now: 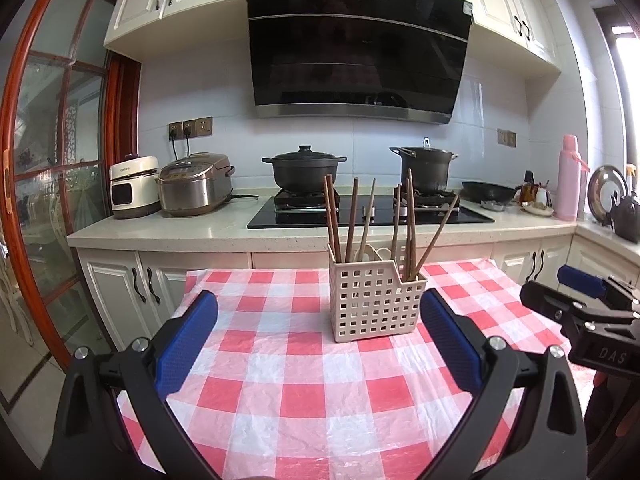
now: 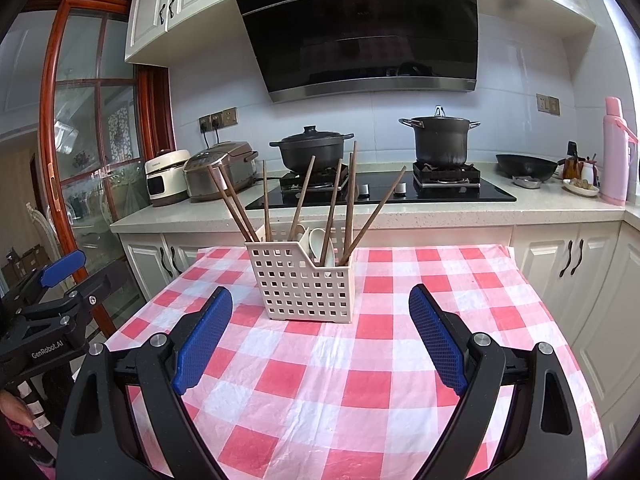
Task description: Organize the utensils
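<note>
The perforated utensil basket (image 1: 376,304) stands upright on the red-checked tablecloth (image 1: 304,384), holding brown chopsticks (image 1: 332,220) and white spoons (image 2: 320,242). My left gripper (image 1: 318,344) and right gripper (image 2: 320,336) hover short of it, jaws spread wide, both empty.

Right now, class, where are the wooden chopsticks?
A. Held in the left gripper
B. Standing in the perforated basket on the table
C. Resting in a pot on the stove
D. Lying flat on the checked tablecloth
B: the chopsticks stand leaning in the perforated basket on the checked tablecloth, while the left gripper and right gripper are both open and hold nothing.
</note>
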Demonstrator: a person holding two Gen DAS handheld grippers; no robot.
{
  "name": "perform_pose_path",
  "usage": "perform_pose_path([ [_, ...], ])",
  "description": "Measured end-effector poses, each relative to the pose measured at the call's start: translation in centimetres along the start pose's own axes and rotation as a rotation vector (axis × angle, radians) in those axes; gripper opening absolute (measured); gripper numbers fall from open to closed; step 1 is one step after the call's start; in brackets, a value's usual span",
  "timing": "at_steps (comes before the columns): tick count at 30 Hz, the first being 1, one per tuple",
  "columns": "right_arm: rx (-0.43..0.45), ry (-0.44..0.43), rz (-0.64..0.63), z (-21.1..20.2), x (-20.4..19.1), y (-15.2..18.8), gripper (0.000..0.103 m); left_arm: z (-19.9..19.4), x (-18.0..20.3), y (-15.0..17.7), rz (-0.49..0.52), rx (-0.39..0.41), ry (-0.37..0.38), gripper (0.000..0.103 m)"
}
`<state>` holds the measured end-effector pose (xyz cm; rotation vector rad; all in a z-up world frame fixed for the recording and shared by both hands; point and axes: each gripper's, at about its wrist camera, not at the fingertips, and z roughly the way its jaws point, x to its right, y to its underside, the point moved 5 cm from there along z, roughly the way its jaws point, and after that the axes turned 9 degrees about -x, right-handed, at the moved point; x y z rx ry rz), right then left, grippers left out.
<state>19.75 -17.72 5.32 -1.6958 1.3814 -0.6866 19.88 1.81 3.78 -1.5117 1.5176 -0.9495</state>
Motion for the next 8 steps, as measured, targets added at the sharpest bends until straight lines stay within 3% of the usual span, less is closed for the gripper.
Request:
perform_pose_path([
  [8, -0.016, 0.014, 0.002, 0.7, 0.4, 0.3, 0.084, 1.5, -0.8, 0.4, -0.016, -0.04, 0.002, 0.098],
])
